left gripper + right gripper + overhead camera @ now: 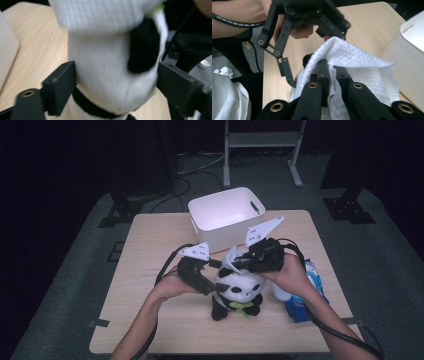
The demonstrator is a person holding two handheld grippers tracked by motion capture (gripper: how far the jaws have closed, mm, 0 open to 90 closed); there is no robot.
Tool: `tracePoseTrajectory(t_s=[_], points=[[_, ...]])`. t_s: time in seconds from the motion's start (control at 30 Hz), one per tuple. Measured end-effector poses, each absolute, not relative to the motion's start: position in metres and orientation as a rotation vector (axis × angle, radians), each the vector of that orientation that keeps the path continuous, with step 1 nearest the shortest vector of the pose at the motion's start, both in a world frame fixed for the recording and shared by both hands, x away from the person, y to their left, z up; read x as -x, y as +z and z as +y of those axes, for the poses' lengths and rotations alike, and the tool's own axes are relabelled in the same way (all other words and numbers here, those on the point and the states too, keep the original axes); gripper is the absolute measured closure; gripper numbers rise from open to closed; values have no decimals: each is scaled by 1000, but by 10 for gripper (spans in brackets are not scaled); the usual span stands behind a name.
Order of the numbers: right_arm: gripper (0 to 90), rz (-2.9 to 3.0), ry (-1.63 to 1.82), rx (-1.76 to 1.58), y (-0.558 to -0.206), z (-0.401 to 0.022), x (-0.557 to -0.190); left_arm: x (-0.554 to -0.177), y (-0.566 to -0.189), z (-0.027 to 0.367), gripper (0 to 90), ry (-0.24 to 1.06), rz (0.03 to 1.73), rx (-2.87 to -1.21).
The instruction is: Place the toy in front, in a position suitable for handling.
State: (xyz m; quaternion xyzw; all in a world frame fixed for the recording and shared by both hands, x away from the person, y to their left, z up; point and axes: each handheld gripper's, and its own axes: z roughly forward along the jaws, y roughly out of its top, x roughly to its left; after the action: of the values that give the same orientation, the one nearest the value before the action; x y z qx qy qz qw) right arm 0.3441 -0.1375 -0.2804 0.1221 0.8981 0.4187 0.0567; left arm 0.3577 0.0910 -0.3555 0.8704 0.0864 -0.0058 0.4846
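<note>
my right gripper [239,261] is clamped on a white wipe [352,62] over the panda plush [239,292] at desk [150,285] centre, near edge. left gripper [214,287] spread around its head, not squeezing. wiping looks mid-way; white bin [227,212] behind.

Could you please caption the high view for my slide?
Left gripper flanks a toy panda; right gripper holds a white wipe above.

Black-and-white panda [238,291], white wipe [352,62], white bin [226,215]

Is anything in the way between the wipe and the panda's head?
Nothing visible is. The right gripper pinches the white wipe right over the panda, whose head sits between the left gripper's jaws.
</note>
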Motion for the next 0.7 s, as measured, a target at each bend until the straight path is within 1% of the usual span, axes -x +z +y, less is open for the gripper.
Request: tracePoseTrajectory(t_s=[0.07, 0.2, 0.23, 0.27, 0.3, 0.37, 0.43, 0.57, 0.7], points=[[849, 2718, 1283, -393, -283, -144, -345, -359, -362, 87, 95, -11, 218, -2111], [849, 2721, 1310, -409, -285, -147, -345, -360, -377, 77, 49, -41, 210, -2059], [849, 2722, 1312, -402, -286, -147, -345, -360, -379, 75, 47, -30, 193, -2053], [849, 2723, 1309, -402, -286, -146, -344, -359, -379, 75, 69, -24, 179, -2045], [849, 2724, 1304, -394, -286, -145, -344, -359, -379, 76, 136, -25, 169, -2039], [849, 2725, 1318, -398, -285, -145, -344, -360, -376, 80, 222, -36, 168, -2042], [849, 2722, 1325, -388, -284, -143, -344, -360, -373, 82, 277, -34, 159, -2062], [848, 2719, 1327, -360, -279, -136, -342, -360, -362, 87, 311, -38, 140, -2125], [847, 2700, 1296, -306, -267, -125, -335, -360, -348, 92, 321, -23, 125, -2169]])
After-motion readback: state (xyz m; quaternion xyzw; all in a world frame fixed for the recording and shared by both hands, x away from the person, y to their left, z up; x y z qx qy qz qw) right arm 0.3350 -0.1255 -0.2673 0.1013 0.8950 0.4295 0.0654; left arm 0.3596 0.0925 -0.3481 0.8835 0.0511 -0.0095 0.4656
